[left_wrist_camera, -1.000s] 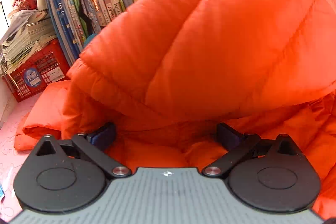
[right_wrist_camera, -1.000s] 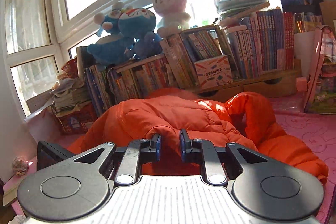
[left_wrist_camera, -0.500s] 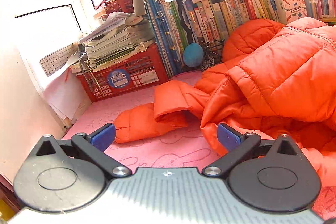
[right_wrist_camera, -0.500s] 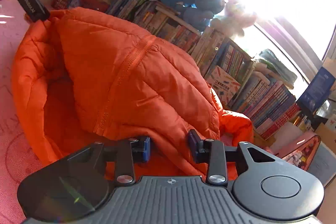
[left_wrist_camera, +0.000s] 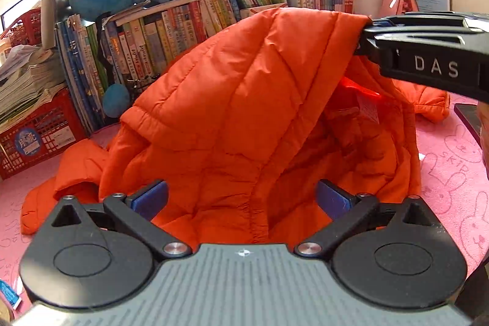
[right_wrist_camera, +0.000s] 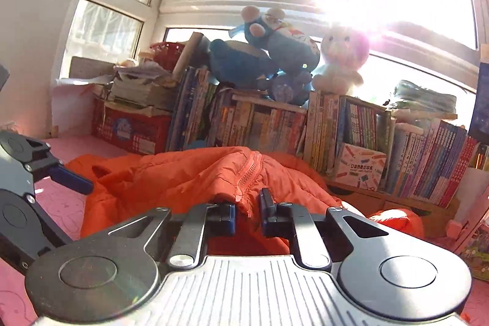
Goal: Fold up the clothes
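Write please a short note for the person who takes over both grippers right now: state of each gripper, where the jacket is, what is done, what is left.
Right gripper: jaws closing on the zipper edge of the orange jacket, with the fabric between the pads; that edge is lifted high.
Left gripper: open, holds nothing, in front of the jacket's low hem.
Jacket: one part is raised like a tent, the rest is in a heap on the pink mat, one sleeve spread out to the left, near the red basket.
Done: no neat fold is visible yet.
Left: probably lay the raised half flat, tuck the sleeves in, fold the body.
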Tool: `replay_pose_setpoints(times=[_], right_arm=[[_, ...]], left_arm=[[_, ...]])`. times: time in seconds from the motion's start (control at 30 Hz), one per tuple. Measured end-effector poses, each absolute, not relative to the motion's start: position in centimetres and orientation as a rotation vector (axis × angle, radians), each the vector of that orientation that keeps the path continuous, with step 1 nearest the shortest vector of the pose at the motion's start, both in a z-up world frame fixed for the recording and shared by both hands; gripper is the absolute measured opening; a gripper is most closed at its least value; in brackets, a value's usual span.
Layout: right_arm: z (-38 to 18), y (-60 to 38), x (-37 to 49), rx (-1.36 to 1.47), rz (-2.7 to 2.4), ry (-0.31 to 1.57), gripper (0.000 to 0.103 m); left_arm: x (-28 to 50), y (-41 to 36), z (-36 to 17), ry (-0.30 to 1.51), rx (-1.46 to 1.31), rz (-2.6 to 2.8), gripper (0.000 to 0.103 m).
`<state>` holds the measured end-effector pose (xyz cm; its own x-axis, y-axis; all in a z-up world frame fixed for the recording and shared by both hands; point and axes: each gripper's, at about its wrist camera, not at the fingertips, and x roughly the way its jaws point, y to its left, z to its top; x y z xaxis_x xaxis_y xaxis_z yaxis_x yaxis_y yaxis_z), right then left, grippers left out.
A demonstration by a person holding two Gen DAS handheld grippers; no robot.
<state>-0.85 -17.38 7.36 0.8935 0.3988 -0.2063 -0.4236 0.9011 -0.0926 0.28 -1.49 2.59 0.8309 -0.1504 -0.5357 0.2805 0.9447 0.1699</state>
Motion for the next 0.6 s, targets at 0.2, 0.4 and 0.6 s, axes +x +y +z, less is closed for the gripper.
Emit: replay_pose_setpoints(times=[0.2,0.4,0.6], right_arm=[[9.8,-21.4,0.7,0.179,0.591,0.266,0.016],[9.3,-22.3,-0.7,0.101,0.535,0.242,0.016],[5.6,-17.7,-1.7,-0.157,0.456,0.241,0.019]], left_arm=[[1.1,-4.3,1.0,0.474,0.365,-0.07,0.103],[1.7,2.0,2.4,0.344,0.294,0.397,0.103],[-0.4,7.8,4.7,0.321,0.195,0.517,0.103]])
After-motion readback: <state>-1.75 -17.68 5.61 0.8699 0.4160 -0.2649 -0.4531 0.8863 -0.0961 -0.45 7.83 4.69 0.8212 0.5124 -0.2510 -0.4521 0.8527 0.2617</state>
